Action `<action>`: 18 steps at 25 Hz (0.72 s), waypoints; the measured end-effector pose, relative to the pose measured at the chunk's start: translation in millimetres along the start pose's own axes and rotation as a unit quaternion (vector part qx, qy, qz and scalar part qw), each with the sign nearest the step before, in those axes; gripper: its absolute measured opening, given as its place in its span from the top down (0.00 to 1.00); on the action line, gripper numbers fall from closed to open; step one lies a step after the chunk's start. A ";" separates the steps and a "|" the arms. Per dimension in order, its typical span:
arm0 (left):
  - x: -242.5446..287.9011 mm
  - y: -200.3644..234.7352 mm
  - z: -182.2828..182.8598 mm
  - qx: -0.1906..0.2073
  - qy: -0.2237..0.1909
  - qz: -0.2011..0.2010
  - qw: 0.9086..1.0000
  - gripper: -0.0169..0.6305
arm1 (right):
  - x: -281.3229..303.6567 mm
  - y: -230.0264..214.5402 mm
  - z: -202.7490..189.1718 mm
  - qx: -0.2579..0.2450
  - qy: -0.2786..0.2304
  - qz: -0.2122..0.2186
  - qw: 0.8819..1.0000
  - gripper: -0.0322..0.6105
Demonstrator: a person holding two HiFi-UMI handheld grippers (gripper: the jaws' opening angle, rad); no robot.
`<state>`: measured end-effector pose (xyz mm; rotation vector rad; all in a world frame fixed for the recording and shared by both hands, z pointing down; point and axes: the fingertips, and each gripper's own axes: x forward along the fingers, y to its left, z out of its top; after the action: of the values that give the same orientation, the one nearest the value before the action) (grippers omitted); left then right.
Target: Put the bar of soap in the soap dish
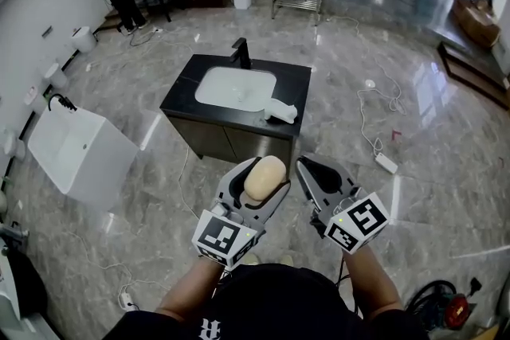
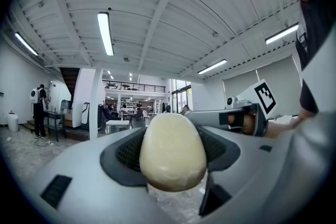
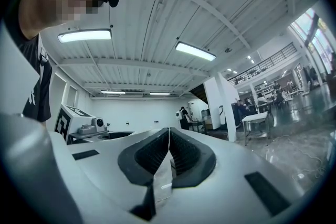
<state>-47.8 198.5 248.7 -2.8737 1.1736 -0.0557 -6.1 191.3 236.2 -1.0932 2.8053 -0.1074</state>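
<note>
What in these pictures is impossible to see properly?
Head view: the white thing on the black counter is too small to tell dish from cloth.
Left gripper view: the soap's sides are hidden by the left tongs gripping it.
Both gripper views: the sink lies outside the frame.

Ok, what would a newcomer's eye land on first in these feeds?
First the cream bar of soap, clamped in the left gripper and held up in front of the person. Beside it, the right gripper is shut on nothing. Ahead of both, a black-topped sink cabinet stands on the glossy marble floor.
</note>
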 end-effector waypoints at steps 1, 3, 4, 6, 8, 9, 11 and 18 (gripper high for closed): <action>1.0 -0.8 0.3 0.000 0.001 0.003 1.000 0.52 | -0.9 -0.8 0.5 0.000 0.001 0.003 1.000 0.94; 2.8 -2.2 2.4 0.001 0.001 0.009 1.000 0.52 | -2.3 -2.5 3.0 -0.002 0.000 0.008 1.000 0.94; 3.7 -2.8 3.4 0.002 0.001 0.011 1.000 0.52 | -2.8 -3.5 4.1 -0.003 -0.001 0.010 1.000 0.94; 6.2 -3.6 4.1 0.003 -0.001 0.015 1.000 0.52 | -4.1 -7.1 5.2 -0.007 -0.002 0.013 1.000 0.94; 9.5 -3.8 2.7 0.004 -0.001 0.017 1.000 0.52 | -5.1 -12.2 4.5 -0.006 -0.004 0.013 1.000 0.94; 11.1 -3.3 1.9 0.004 0.001 0.018 1.000 0.52 | -4.9 -14.8 3.7 -0.004 -0.004 0.013 1.000 0.94; 14.8 -0.6 1.0 0.003 0.003 0.019 1.000 0.52 | -2.3 -19.5 1.7 0.000 -0.002 0.012 1.000 0.94; 36.1 17.7 -9.1 -0.008 0.008 0.015 1.000 0.52 | 13.8 -40.8 -8.5 0.006 0.008 0.008 1.000 0.94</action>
<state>-34.9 160.3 257.6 -2.8735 1.2248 -0.0703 9.8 152.1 247.9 -1.0708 2.8237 -0.1328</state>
